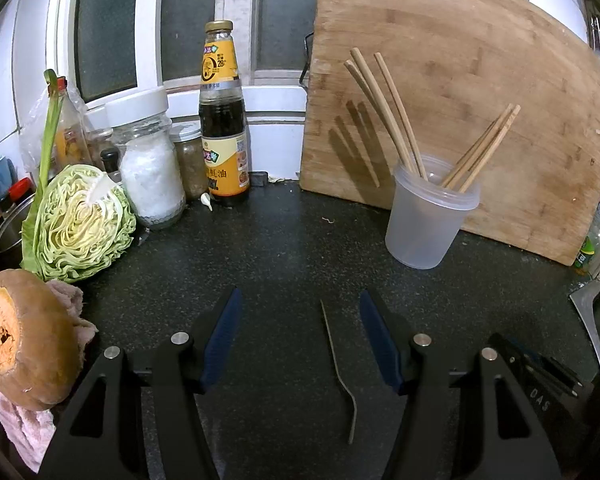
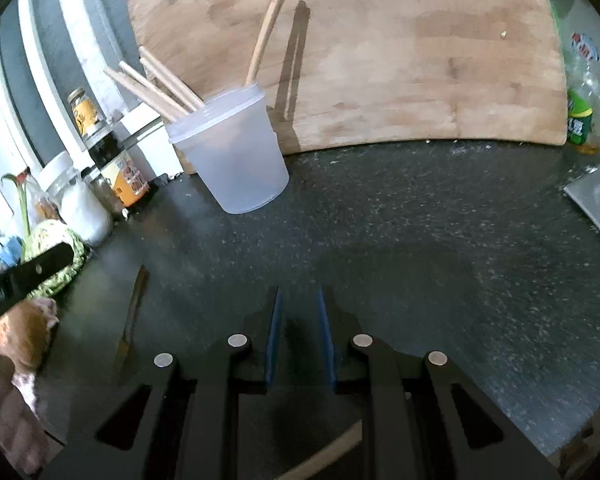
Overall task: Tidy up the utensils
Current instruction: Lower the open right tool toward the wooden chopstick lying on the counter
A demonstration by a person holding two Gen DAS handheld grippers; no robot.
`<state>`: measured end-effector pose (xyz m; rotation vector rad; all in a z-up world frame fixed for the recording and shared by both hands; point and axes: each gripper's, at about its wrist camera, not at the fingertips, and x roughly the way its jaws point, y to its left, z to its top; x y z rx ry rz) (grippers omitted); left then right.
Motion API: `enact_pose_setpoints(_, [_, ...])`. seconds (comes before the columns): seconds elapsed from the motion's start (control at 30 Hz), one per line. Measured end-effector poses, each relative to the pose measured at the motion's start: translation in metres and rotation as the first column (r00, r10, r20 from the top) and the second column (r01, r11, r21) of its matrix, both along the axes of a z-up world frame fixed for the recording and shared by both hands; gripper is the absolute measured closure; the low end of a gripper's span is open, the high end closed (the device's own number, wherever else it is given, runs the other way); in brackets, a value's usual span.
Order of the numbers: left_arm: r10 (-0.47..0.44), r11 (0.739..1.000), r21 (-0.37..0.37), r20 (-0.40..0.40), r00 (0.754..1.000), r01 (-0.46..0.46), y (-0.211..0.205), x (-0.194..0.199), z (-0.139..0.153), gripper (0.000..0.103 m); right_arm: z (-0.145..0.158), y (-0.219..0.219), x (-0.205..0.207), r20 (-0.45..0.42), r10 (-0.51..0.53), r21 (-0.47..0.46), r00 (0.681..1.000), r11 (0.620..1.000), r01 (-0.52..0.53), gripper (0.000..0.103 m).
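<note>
A thin, slightly bent metal utensil [image 1: 336,364] lies flat on the dark counter. It sits between the fingers of my left gripper [image 1: 300,308], nearer the right-hand one, and neither pad touches it. That gripper is open. The same utensil [image 2: 134,312] shows in the right wrist view, with one left finger [image 2: 28,276] beside it. A translucent plastic cup [image 1: 428,216] holding several wooden chopsticks [image 1: 384,116] stands in front of the cutting board. My right gripper [image 2: 300,294] hovers over bare counter to the right of the cup [image 2: 236,160], its jaws a narrow gap apart with nothing between them.
A large wooden cutting board [image 1: 480,80] leans against the back wall. At the left stand a sauce bottle [image 1: 222,120], jars, a halved cabbage [image 1: 80,224] and a cut root vegetable [image 1: 24,336] on a pink cloth. A sink edge [image 2: 596,204] is at the right. A wooden stick [image 2: 328,456] shows under the right gripper.
</note>
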<state>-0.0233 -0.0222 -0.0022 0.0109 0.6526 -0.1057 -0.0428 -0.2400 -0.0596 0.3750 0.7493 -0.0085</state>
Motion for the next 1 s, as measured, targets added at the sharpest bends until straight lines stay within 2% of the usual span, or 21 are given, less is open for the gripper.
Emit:
enact_pose_setpoints(0.2, [0.009,1.000,-0.002,-0.002,1.000,-0.009,0.005,0.002,0.000,0.043,0.015,0.004,-0.002,0.048,0.039,-0.025,0.998,0.999,-0.038,0.083])
enact_pose_setpoints(0.37, [0.004,1.000,-0.017,0.009,1.000,-0.004,0.006,0.002,0.001,0.043,0.027,-0.009,-0.029,0.080,-0.013,-0.056,0.997,0.998,0.018,0.083])
enact_pose_setpoints(0.57, [0.004,1.000,-0.030,0.012,1.000,-0.004,0.005,0.003,0.002,0.043,0.014,-0.017,-0.065,0.088,-0.097,-0.086,0.991,0.991,0.104,0.083])
enact_pose_setpoints(0.73, [0.000,1.000,-0.022,0.011,1.000,0.000,0.004,0.001,0.003,0.043,0.004,-0.017,-0.069,0.076,-0.116,-0.072,0.990,0.990,0.122,0.083])
enact_pose_setpoints(0.93, [0.004,1.000,-0.010,0.022,1.000,-0.004,0.000,0.000,0.005,0.043,0.006,-0.011,-0.080,0.125,-0.130,-0.102,0.984,0.984,0.143,0.083])
enact_pose_setpoints(1.0, [0.003,1.000,-0.008,0.017,1.000,-0.003,-0.002,0.001,0.005,0.043,0.003,-0.009,-0.075,0.118,-0.127,-0.104,0.985,0.985,0.139,0.083])
